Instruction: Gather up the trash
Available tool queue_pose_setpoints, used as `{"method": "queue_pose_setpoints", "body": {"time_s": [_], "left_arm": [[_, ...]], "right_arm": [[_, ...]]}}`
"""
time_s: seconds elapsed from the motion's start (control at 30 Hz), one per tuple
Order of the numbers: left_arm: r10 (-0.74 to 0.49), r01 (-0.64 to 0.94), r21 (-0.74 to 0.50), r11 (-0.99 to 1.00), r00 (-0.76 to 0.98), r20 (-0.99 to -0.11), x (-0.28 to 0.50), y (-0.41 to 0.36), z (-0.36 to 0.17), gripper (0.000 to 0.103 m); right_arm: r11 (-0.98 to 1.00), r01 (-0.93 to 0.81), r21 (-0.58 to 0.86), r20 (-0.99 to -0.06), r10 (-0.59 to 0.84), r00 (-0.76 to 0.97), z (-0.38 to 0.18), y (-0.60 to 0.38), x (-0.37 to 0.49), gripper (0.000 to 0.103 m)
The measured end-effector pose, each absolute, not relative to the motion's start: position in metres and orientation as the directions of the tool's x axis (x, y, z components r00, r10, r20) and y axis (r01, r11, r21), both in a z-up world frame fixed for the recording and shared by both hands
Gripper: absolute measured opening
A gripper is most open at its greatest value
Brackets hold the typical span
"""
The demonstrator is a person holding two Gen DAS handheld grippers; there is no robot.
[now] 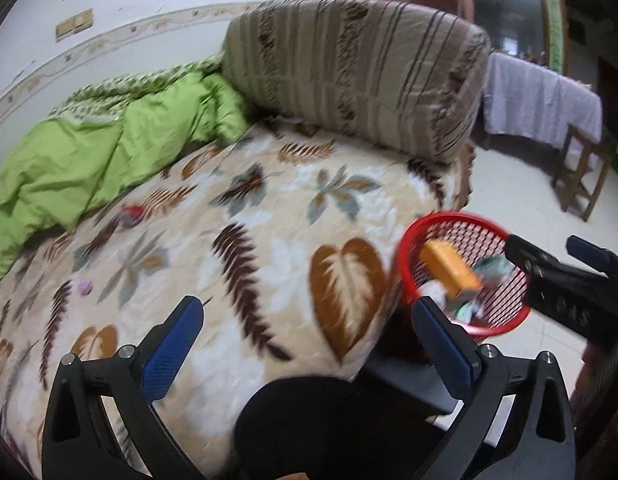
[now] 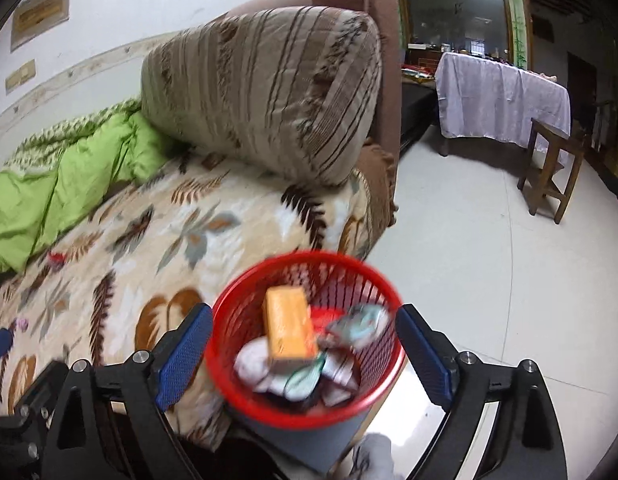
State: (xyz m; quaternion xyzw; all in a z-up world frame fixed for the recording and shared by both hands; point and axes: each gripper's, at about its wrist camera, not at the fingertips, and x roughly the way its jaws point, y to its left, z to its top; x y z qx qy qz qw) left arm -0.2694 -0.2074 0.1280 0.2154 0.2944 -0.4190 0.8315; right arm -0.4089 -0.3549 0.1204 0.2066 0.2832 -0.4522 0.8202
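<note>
The left hand-held gripper (image 1: 307, 318) tilts downward, its blue-padded fingers (image 1: 173, 350) spread wide with nothing clamped between them. The right hand-held gripper (image 2: 305, 330) tilts down likewise, jaws wide apart, its pads (image 2: 185, 356) pressing on nothing. Both appear slightly motion-blurred.

Both cameras looked forward and downward. The left wrist view faced the bed (image 1: 229, 220); the right sat close over the red basket (image 2: 229, 340). Both shared bed, basket, striped quilt (image 1: 349, 68).
</note>
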Motion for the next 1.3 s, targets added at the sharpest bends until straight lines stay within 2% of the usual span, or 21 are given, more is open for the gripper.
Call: {"method": "queue_pose_setpoints", "body": {"time_s": [0.17, 0.37, 1.3], "left_arm": [[-0.523, 0.776, 0.177, 0.606, 0.556, -0.646, -0.262, -0.191, 0.126, 0.103], [-0.52, 0.768, 0.134, 0.626, 0.54, -0.662, -0.255, -0.184, 0.122, 0.103], [-0.522, 0.771, 0.11, 0.627, 0.521, -0.675, -0.261, -0.187, 0.115, 0.103]], "right_arm": [[0.552, 0.833, 0.023, -0.617, -0.648, 0.446, 0.127, -0.332, -0.403, 0.094], [0.562, 0.827, 0.007, -0.636, -0.636, 0.438, 0.124, -0.329, -0.398, 0.094], [0.559, 0.829, 0.012, -0.663, -0.617, 0.425, 0.118, -0.332, -0.396, 0.094]]}}
